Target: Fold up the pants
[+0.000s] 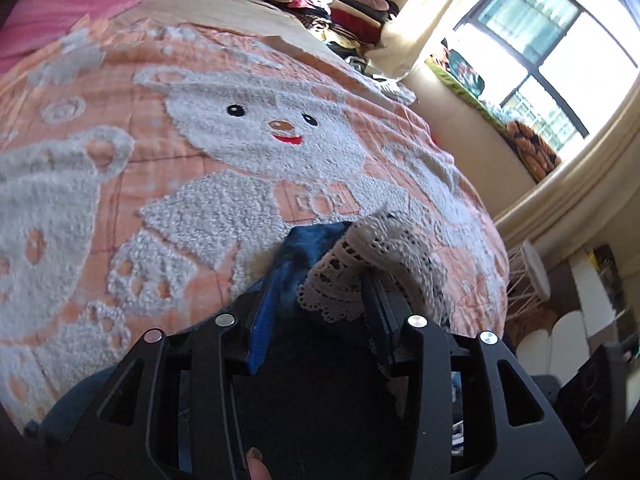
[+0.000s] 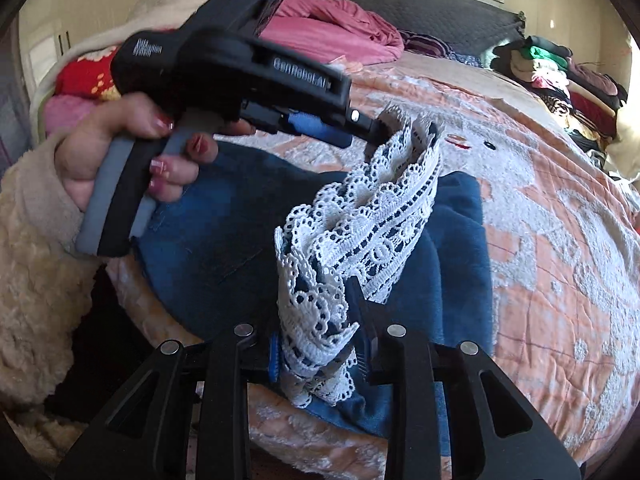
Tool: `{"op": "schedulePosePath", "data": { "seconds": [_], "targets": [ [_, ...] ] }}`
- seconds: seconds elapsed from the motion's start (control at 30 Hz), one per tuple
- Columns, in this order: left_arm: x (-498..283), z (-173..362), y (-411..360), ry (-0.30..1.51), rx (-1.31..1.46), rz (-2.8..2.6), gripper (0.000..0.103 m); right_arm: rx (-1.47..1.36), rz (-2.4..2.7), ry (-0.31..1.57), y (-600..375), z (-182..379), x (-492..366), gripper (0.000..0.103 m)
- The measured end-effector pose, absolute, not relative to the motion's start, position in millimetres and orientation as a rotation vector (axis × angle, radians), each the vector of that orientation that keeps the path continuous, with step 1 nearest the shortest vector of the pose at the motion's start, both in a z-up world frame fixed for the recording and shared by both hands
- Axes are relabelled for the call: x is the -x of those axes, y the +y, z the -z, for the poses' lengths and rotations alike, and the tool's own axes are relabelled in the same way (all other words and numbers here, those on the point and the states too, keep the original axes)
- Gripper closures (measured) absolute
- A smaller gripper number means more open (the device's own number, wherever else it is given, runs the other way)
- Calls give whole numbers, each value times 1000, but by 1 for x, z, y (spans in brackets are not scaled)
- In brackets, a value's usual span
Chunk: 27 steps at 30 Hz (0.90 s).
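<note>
Two tools, right (image 2: 320,356) and left (image 1: 320,300), each clamped on one pair of lace-hemmed pants (image 2: 224,232).

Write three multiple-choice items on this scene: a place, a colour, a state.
1. Where do the blue denim pants lie?
A) on the floor
B) on the peach bear-patterned bedspread
C) on a chair

2. What colour is the lace trim on the pants' hem?
A) black
B) red
C) white

3. The jaws of the right gripper are:
A) closed on the lace trim
B) open and empty
C) closed on a pillow

Key: 1 B, the denim spreads over the bedspread; 2 C, the lace shows white against the denim; 3 A, bunched lace sits pinched between the jaws.
</note>
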<state>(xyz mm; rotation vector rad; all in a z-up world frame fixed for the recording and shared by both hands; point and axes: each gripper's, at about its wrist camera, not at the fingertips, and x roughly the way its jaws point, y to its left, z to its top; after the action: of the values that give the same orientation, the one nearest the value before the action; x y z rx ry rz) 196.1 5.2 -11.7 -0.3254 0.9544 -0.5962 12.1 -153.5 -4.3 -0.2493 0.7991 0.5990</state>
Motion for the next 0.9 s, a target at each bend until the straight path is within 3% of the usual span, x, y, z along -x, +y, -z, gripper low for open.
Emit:
{"op": "schedulePosePath", "data": {
  "seconds": [0.3, 0.5, 0.57, 0.63, 0.9],
  "targets": [
    [-188, 25, 48, 1038, 570, 609, 37, 380, -688, 799, -122, 28, 12, 73],
    [-196, 41, 15, 1124, 403, 535, 34, 296, -744, 768, -132, 15, 17, 65],
    [-198, 42, 5, 1138, 365, 528, 44, 258, -739, 753, -144, 8, 18, 54],
    [-200, 42, -1, 1146, 322, 500, 77, 264, -724, 742, -152, 5, 21, 51],
    [-210, 10, -3, 1084, 285, 509, 94, 255, -759, 792, -151, 16, 10, 50]
  ]
}}
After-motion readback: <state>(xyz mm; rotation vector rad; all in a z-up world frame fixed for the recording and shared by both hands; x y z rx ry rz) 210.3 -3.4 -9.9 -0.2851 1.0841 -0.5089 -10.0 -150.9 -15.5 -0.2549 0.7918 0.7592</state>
